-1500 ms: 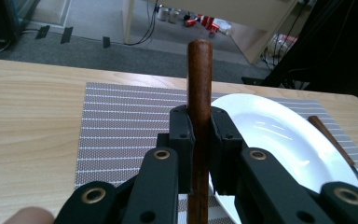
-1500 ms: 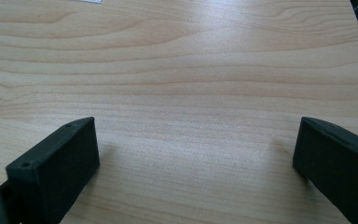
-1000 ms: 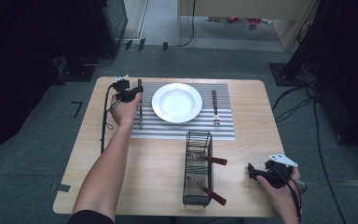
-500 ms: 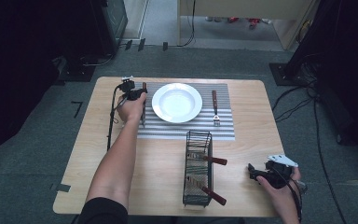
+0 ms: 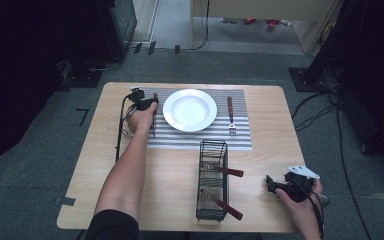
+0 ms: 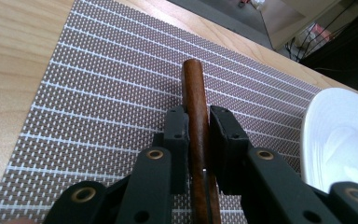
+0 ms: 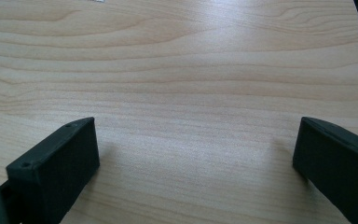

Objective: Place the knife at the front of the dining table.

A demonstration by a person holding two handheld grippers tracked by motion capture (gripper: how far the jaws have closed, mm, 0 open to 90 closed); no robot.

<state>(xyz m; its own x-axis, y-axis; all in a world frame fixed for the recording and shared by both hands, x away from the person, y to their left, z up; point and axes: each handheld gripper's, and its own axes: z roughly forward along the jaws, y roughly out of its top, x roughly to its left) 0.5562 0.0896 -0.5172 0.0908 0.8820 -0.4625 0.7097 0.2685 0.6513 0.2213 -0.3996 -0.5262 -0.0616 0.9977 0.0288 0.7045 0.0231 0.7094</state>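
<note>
My left gripper (image 5: pixel 149 103) is shut on the brown wooden handle (image 6: pixel 194 91) of a utensil, low over the striped placemat (image 5: pixel 200 138) just left of the white plate (image 5: pixel 189 109). The utensil's metal end (image 5: pixel 153 131) points toward the person, and what kind it is I cannot tell. In the left gripper view the handle runs up between the jaws of the left gripper (image 6: pixel 196 119), with the plate (image 6: pixel 340 135) at the right. My right gripper (image 5: pixel 271 183) rests open near the table's front right, and the right gripper (image 7: pixel 196 158) has bare wood between its jaws.
A fork (image 5: pixel 230 115) with a wooden handle lies on the placemat (image 6: pixel 98 93) right of the plate. A black wire basket (image 5: pixel 212 180) stands in the front middle with two wooden-handled utensils (image 5: pixel 228 171) in it. The left gripper's cable (image 5: pixel 119 130) trails along the table's left side.
The left hand has shifted a little to the right and toward the person, carrying the utensil closer to the plate. The right gripper has stayed put.
</note>
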